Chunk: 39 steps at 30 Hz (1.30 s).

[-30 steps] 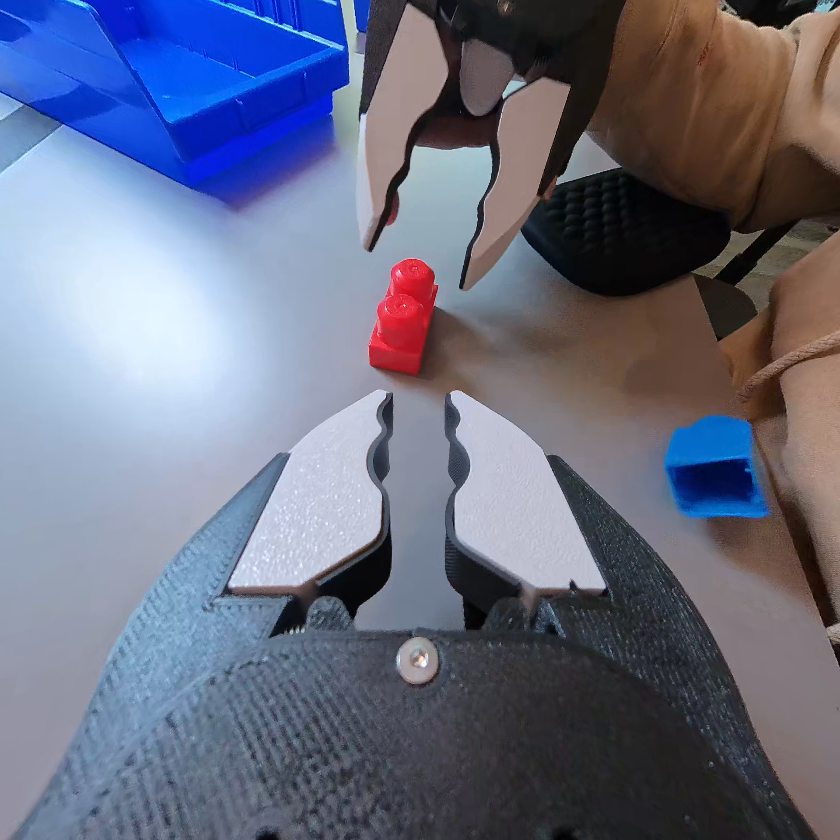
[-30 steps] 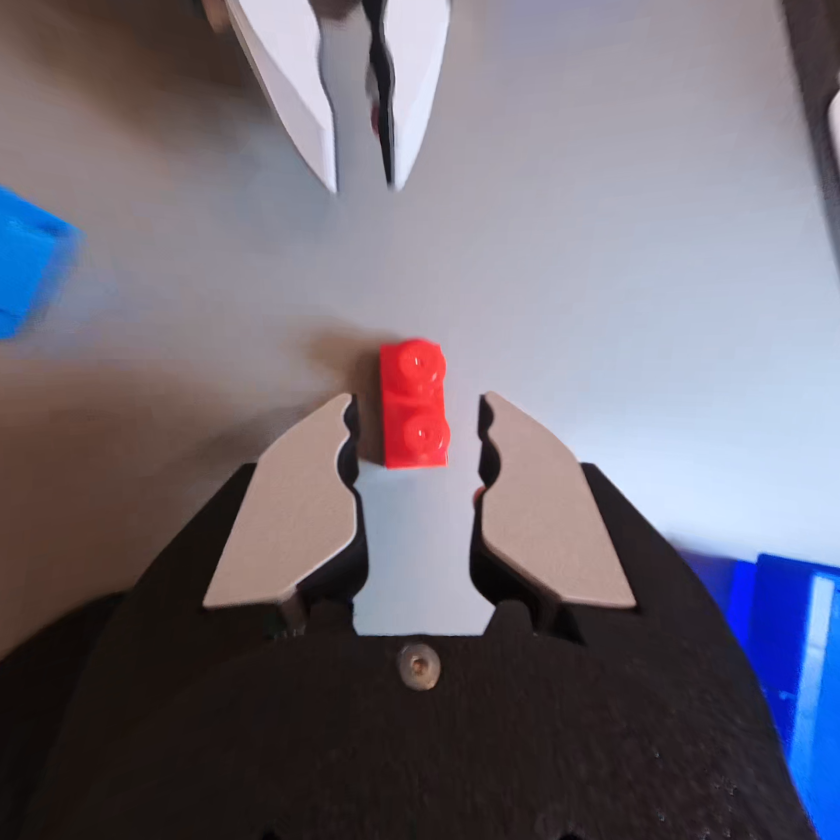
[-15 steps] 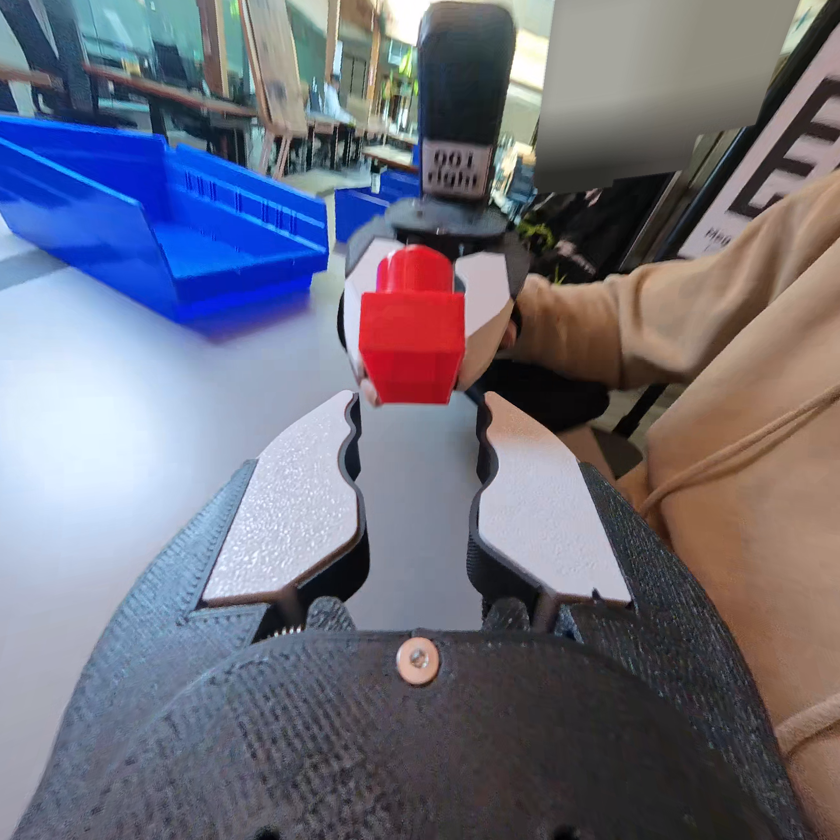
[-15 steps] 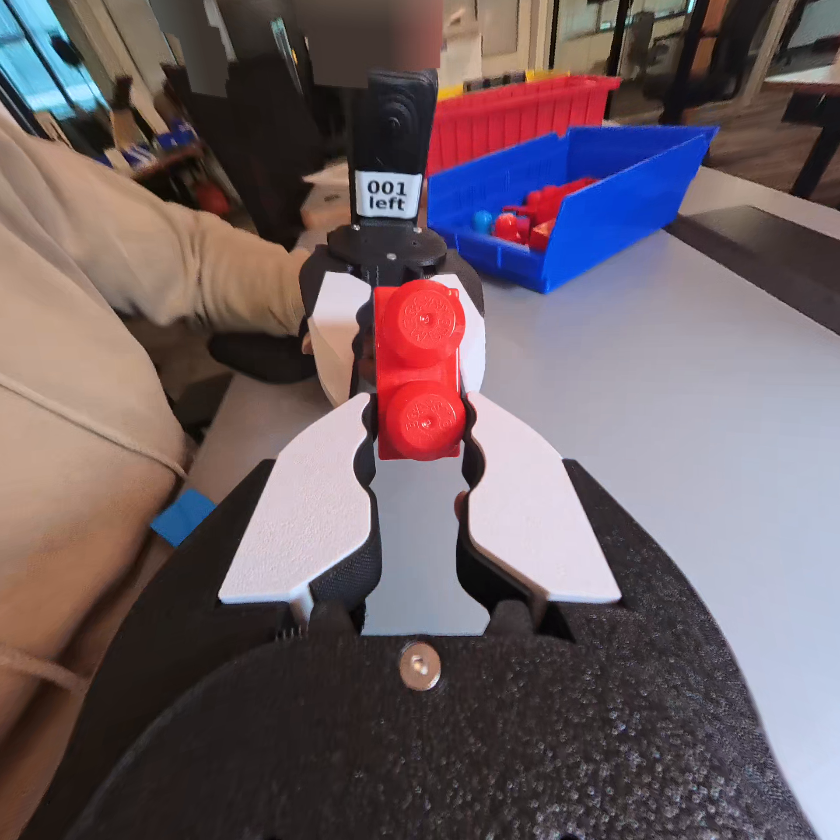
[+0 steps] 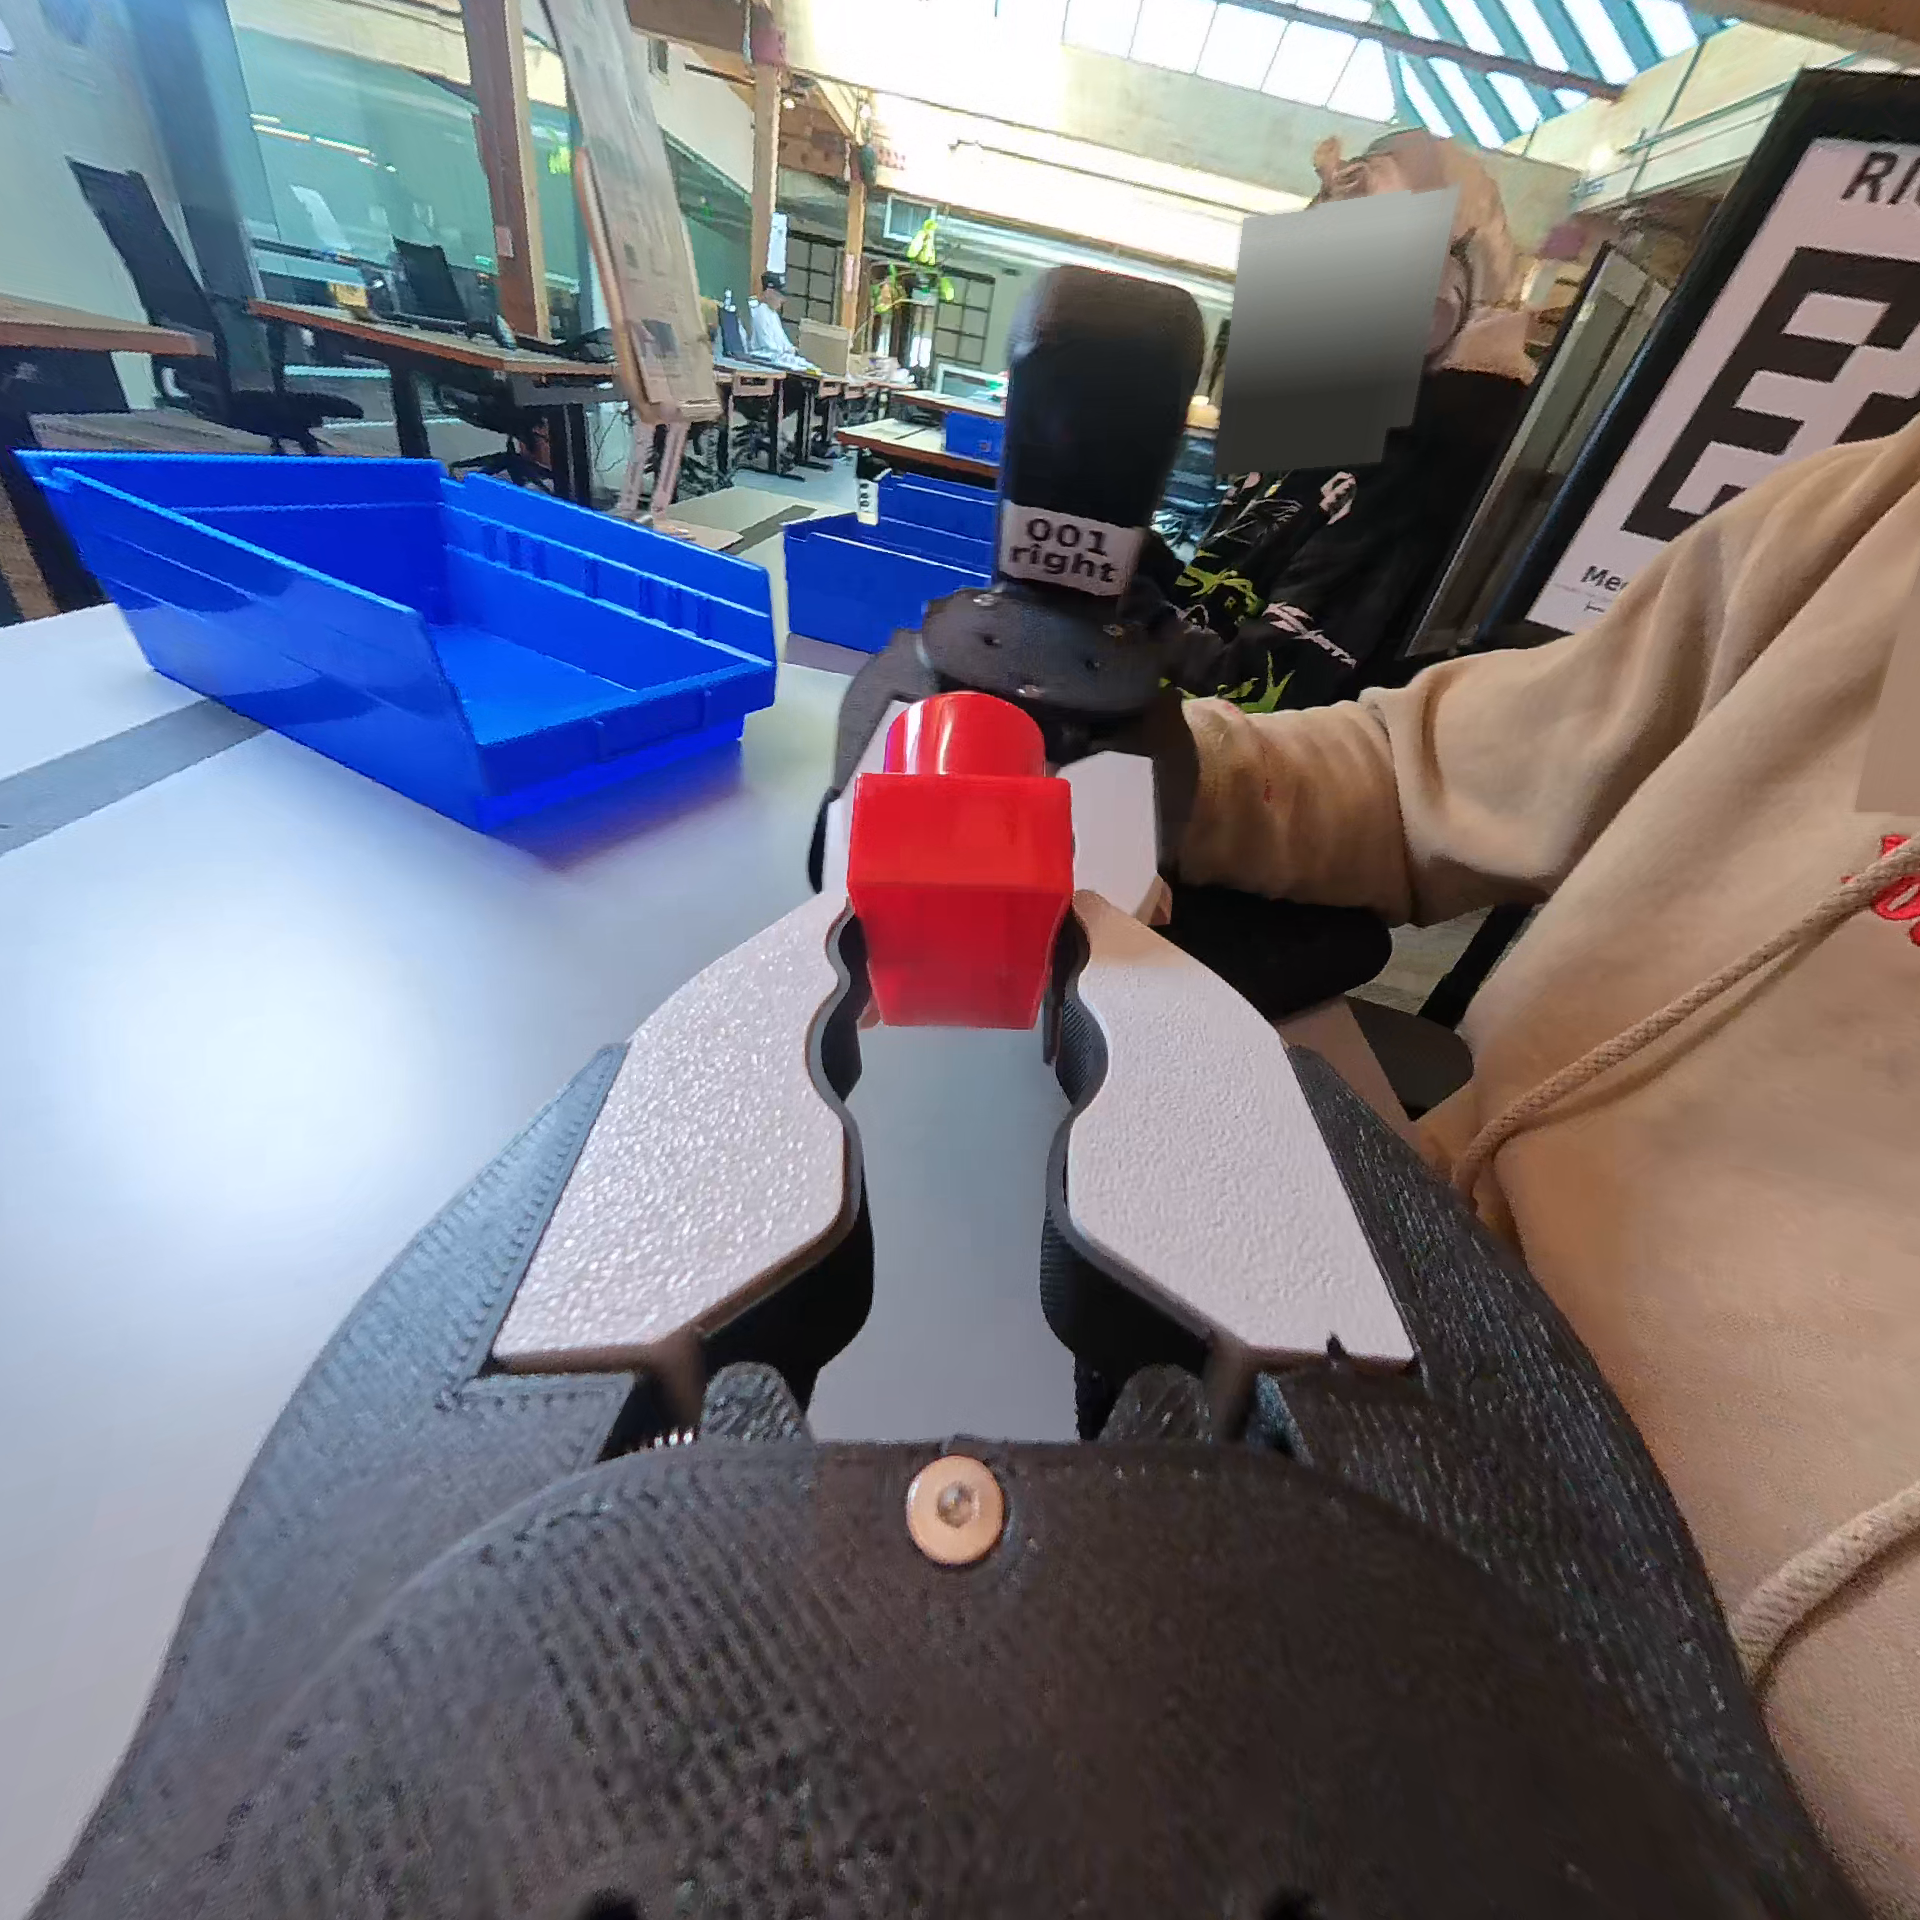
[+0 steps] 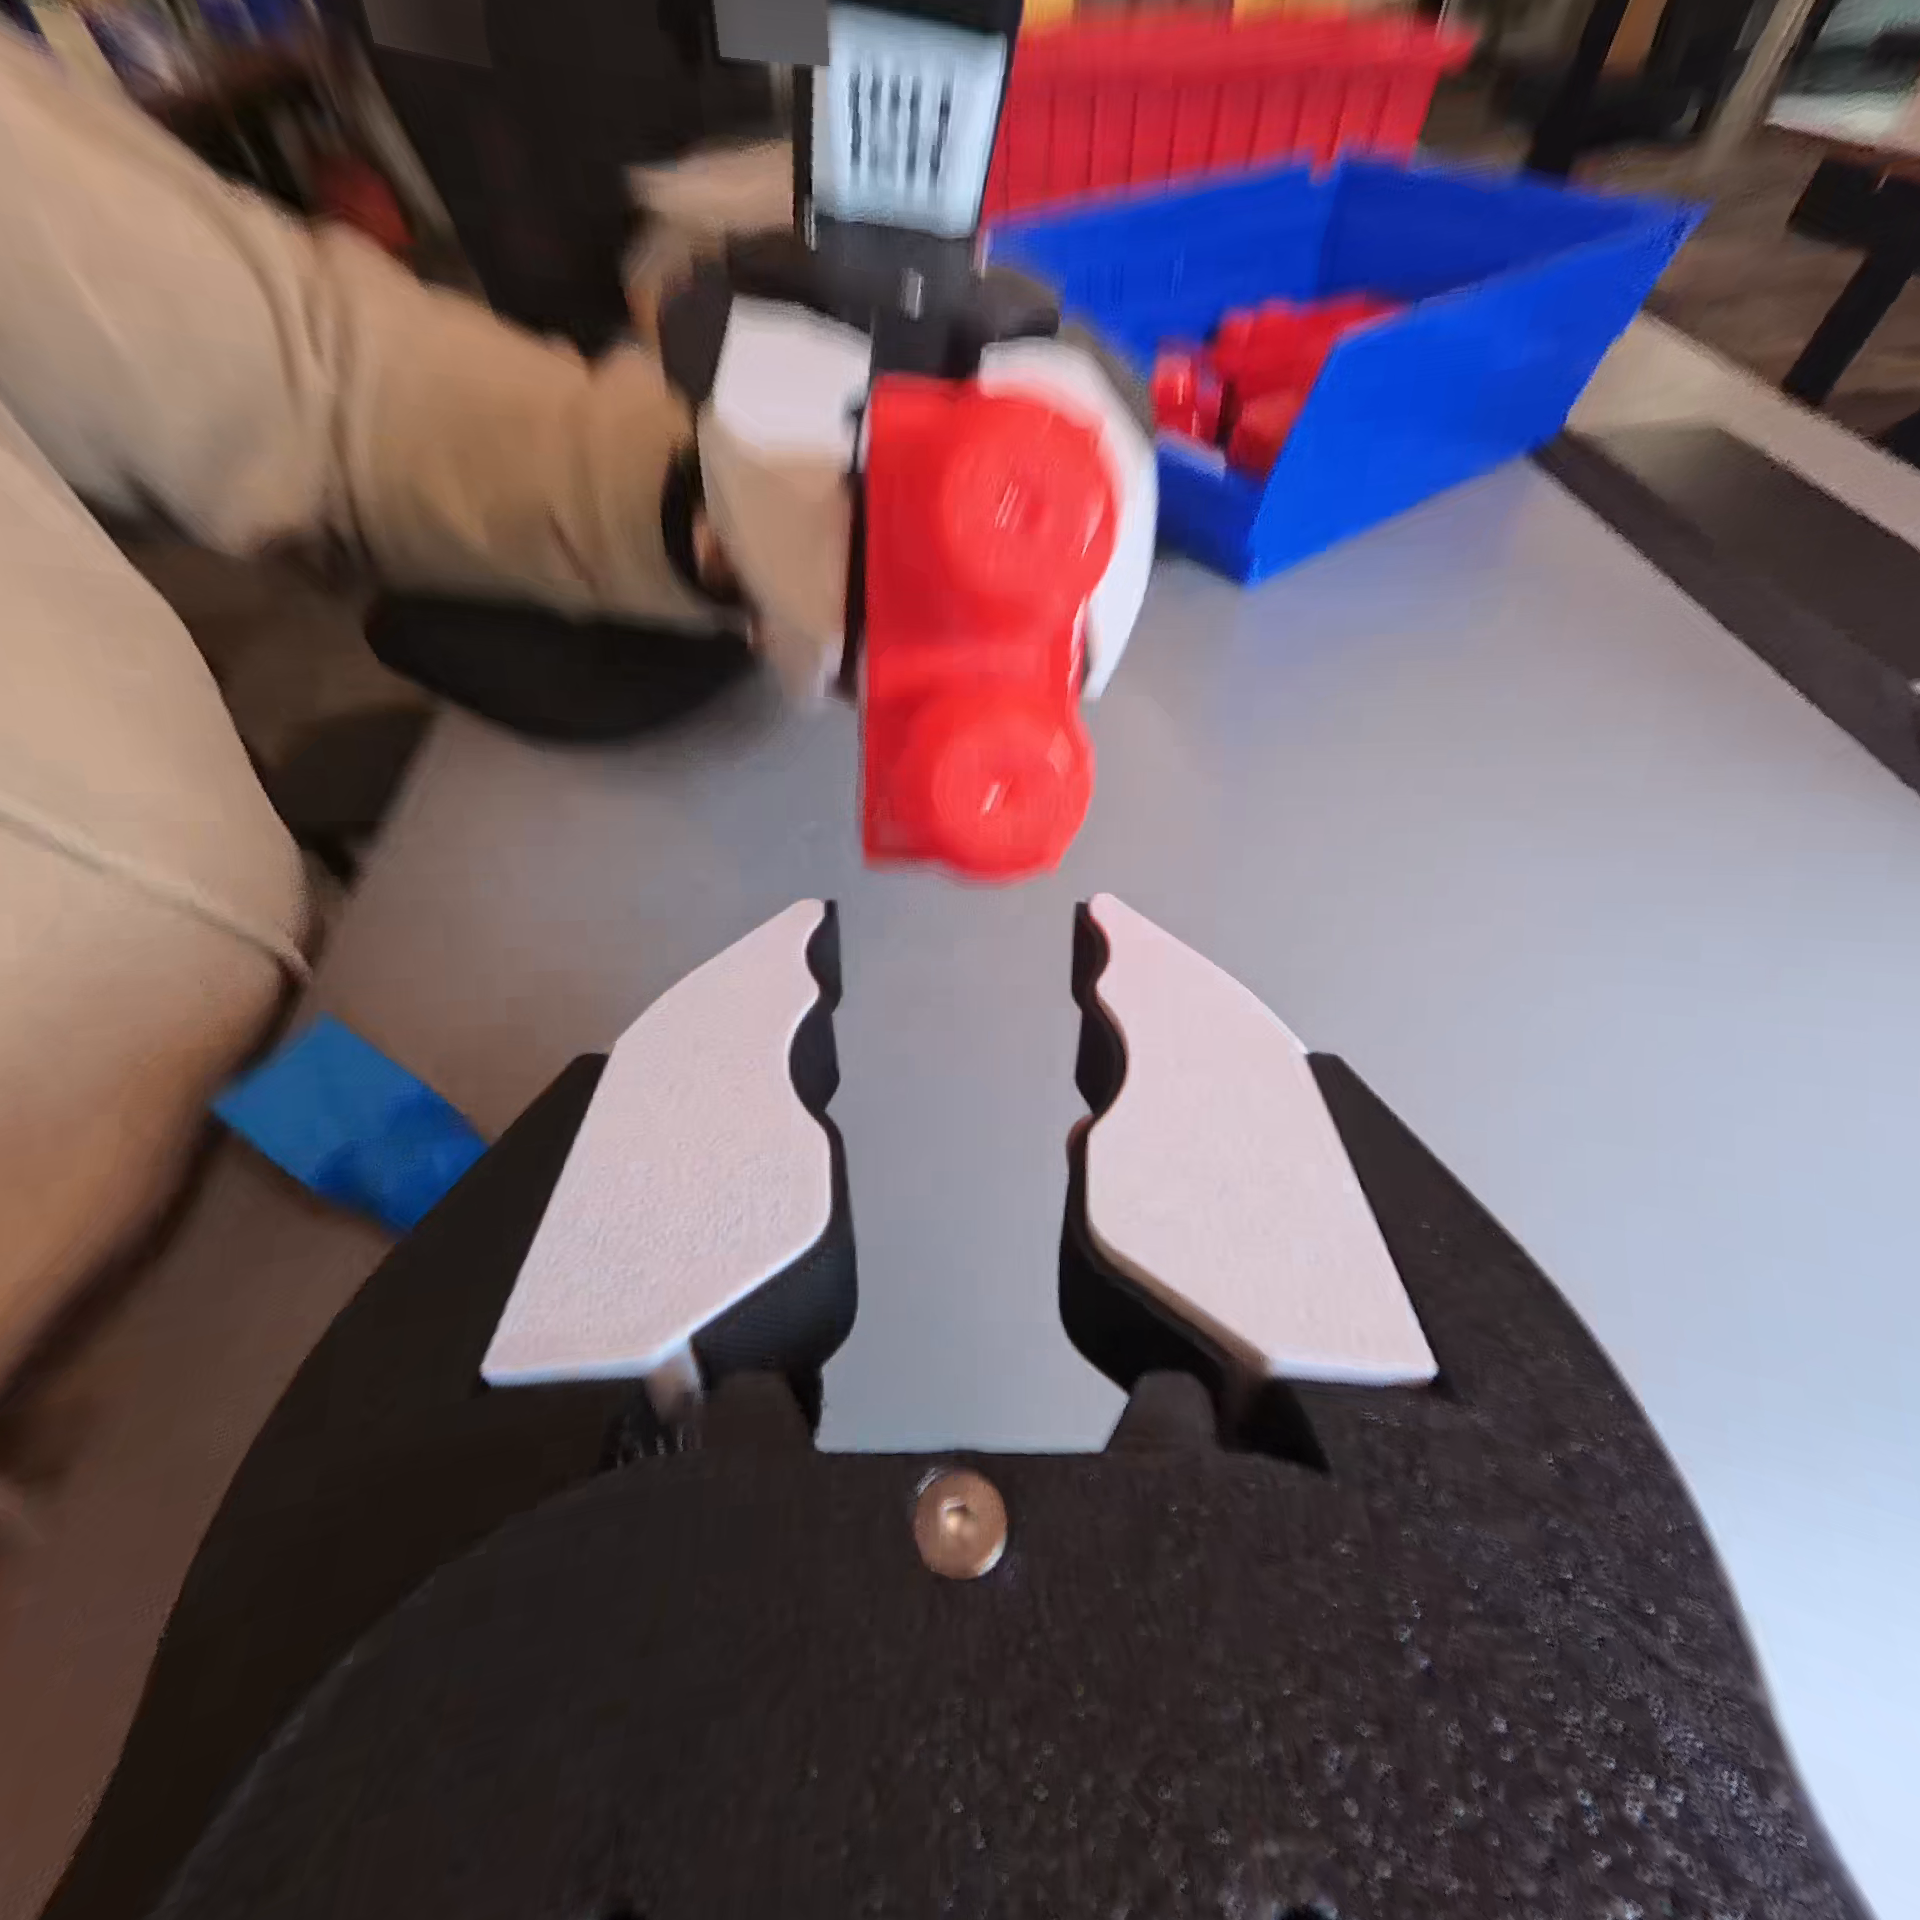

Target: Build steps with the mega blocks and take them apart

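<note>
**You are holding the red block up in your left gripper**

Your left gripper (image 5: 956, 961) is squeezing the red block (image 5: 961, 894) between its two fingertips. The block is up in the air above the tabletop (image 5: 260, 1039), with its round bumps pointing up. In the right wrist view the same block (image 6: 971, 623) is blurry, but you can see two bumps on it, and the white fingers (image 6: 774, 488) of your left gripper are pressing on both of its sides.

Your right gripper (image 6: 954, 920) is holding nothing — its fingers are standing apart, and there is a gap between their tips and the block. In the left wrist view it (image 5: 997, 831) is sitting just behind the block, facing you.

A small blue block (image 6: 348, 1127) is lying on the tabletop near the edge by your body, beside your tan sleeve (image 6: 135, 831).

A blue bin (image 6: 1455, 343) with red blocks (image 6: 1268, 374) inside is sitting farther back on the tabletop, and a red bin (image 6: 1226, 114) is standing behind it. In the left wrist view, an empty-looking blue bin (image 5: 416, 644) is sitting toward the far left side of the tabletop — a second, smaller blue bin (image 5: 883, 566) is behind it.
</note>
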Each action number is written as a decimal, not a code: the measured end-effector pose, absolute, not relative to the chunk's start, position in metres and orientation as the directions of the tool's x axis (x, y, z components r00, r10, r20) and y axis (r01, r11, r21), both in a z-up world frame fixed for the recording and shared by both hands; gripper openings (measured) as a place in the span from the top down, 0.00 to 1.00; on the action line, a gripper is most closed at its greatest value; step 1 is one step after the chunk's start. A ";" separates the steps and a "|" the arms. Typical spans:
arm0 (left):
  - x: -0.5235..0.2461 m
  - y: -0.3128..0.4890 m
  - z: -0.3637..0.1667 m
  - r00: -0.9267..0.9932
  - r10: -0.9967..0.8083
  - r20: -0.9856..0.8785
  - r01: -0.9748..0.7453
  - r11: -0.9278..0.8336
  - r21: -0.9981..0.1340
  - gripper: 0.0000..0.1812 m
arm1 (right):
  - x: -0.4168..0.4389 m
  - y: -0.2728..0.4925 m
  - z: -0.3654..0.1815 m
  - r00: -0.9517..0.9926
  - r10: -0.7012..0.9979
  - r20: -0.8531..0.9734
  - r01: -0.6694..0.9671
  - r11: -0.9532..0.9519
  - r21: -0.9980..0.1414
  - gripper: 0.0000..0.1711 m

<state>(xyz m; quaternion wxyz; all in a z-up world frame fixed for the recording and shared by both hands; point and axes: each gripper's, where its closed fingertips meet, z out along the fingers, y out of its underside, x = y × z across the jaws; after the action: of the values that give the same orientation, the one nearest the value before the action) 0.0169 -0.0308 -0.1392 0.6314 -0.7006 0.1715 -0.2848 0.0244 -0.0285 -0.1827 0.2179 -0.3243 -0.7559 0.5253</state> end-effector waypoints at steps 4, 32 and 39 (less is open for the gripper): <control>-0.014 -0.030 -0.153 0.853 -0.516 0.082 -0.019 -0.186 -0.982 0.81 | 0.069 -0.051 -0.202 -0.853 0.522 -0.002 0.288 0.467 -0.836 0.71; 0.007 -0.029 -0.214 0.841 -0.534 -0.089 -0.333 -0.380 -0.863 0.81 | 0.033 0.010 -0.203 -0.627 0.741 0.241 0.387 0.565 -0.729 0.80; 0.012 -0.029 -0.227 0.822 -0.532 -0.203 -0.456 -0.401 -0.794 0.81 | 0.029 -0.005 -0.213 -0.619 0.753 0.225 0.419 0.559 -0.716 0.80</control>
<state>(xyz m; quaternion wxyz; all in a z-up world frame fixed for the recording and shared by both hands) 0.0124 -0.0289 -0.2269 0.4606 -0.8360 0.2953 -0.0411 0.0286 -0.0048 -0.2132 0.2640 -0.3477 -0.8424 0.3159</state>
